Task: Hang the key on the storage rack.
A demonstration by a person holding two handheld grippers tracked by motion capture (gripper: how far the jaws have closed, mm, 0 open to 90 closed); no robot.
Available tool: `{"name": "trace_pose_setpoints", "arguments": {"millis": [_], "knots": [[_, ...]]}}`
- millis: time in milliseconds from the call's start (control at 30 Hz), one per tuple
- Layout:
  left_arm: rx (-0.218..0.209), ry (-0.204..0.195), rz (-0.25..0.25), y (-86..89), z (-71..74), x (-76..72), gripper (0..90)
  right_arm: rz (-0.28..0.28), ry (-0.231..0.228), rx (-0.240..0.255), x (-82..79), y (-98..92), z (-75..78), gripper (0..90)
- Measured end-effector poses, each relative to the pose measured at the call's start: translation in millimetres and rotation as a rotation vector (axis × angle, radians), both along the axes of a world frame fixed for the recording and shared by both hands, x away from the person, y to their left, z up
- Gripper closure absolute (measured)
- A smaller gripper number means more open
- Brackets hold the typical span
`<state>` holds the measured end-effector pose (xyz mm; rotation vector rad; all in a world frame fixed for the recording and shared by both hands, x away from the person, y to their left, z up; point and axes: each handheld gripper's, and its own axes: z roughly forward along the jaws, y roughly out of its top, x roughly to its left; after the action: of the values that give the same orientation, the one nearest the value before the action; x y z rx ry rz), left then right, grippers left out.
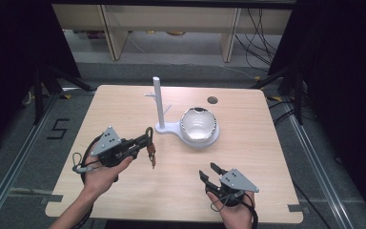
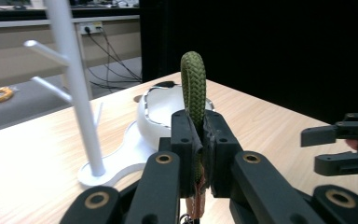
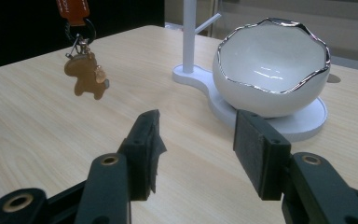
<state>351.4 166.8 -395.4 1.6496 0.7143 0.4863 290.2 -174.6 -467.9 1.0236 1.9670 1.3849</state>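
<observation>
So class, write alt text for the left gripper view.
The left gripper pinches a green braided cord loop between its black fingers. Behind stand a white peg stand and white bowl on a wooden table.

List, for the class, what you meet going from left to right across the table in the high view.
Left gripper holding a keychain strap → white stand post → white bowl → right gripper, jaws open.
</observation>
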Motion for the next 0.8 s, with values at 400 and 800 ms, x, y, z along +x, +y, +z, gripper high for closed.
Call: {"name": "trace_pose_setpoints", "arguments": {"millis": [400,800], "knots": [[-0.006,-0.004,0.065,23.2,-2.8,0.2,83.3,-0.032,-0.029,0.015,-1.1,-4.2,-2.4,53.7],[-0.011,0.008,0.133,40.0,-8.5,1.6,83.3,-0.039,-0.007,0.054,-1.0,-4.5,-9.5,53.5]]}}
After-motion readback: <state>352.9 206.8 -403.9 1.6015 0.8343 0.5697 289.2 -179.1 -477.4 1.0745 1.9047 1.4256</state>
